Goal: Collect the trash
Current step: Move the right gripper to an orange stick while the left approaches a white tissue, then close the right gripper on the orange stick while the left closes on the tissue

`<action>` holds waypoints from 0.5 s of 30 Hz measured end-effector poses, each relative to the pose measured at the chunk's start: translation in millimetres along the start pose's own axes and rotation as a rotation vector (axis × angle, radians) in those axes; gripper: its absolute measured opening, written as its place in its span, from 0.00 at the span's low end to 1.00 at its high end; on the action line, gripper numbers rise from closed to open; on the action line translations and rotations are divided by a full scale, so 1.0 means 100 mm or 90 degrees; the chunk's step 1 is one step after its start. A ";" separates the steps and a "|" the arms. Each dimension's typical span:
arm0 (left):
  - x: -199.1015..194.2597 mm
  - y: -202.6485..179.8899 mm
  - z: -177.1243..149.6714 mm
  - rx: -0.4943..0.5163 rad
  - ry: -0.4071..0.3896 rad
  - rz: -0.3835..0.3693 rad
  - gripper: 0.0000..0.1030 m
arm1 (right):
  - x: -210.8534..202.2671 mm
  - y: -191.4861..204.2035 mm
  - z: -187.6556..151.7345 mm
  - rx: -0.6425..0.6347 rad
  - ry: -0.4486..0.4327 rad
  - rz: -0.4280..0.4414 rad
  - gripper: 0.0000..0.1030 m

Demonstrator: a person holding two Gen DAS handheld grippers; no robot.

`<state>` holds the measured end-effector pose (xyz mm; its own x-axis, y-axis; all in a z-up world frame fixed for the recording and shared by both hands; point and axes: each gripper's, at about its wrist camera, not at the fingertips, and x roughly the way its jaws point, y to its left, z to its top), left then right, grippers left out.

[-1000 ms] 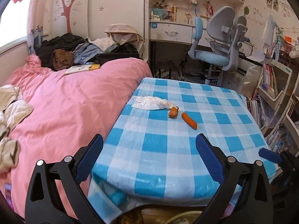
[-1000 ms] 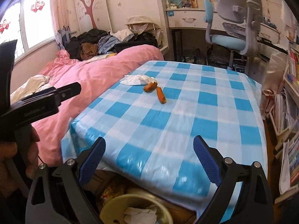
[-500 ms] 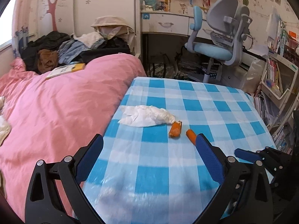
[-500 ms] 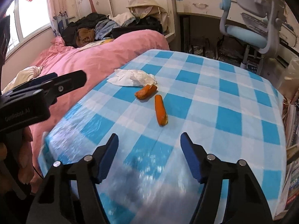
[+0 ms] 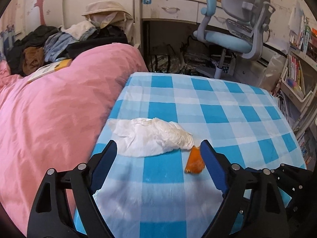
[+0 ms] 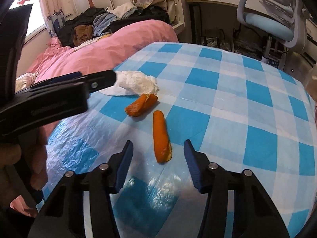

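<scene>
1. Table: covered in a blue-and-white check plastic cloth, its left edge against the bed with the pink duvet.
2. Crumpled white tissue: lies near the table's left edge, uncollected. In the left wrist view it sits just ahead of the left gripper, between the lines of the two fingers.
3. Short orange peel piece: touching or just beside the tissue's right end; in the left wrist view it lies close against the inside of the left gripper's right finger.
4. Long orange peel piece: apart from the short piece, nearer the table's near edge, its near end between the tips of the right gripper.
5. Left gripper: fingers spread wide, holding nothing.
6. Right gripper: fingers released, holding nothing, straddling the long piece without visible contact.
7. Progress, judged: all three pieces remain on the table; nothing is collected yet. No bin is visible.
8. Surroundings: heap of clothes at the far end of the bed, a book on the duvet, office chair and bookshelves beyond the table.
9. Obstruction, judged: none on the table; the two grippers work close together, and the left gripper's finger could nudge the short piece.
</scene>
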<state>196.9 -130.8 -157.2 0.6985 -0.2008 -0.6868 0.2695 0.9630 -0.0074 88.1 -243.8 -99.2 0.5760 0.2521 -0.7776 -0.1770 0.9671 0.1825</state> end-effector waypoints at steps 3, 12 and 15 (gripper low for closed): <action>0.15 -0.05 0.05 0.015 0.009 0.006 0.80 | 0.05 -0.02 0.02 -0.006 0.010 0.005 0.42; 0.50 0.00 0.08 0.001 0.070 -0.029 0.12 | 0.09 -0.03 0.03 -0.032 0.020 0.000 0.29; 0.45 0.09 0.10 -0.022 0.065 -0.061 0.01 | 0.09 -0.04 0.03 -0.033 0.023 0.001 0.24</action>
<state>237.6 -132.8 -180.9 0.5989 -0.2745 -0.7523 0.3078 0.9462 -0.1002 96.2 -245.8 -105.0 0.5474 0.2511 -0.7983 -0.2193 0.9636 0.1528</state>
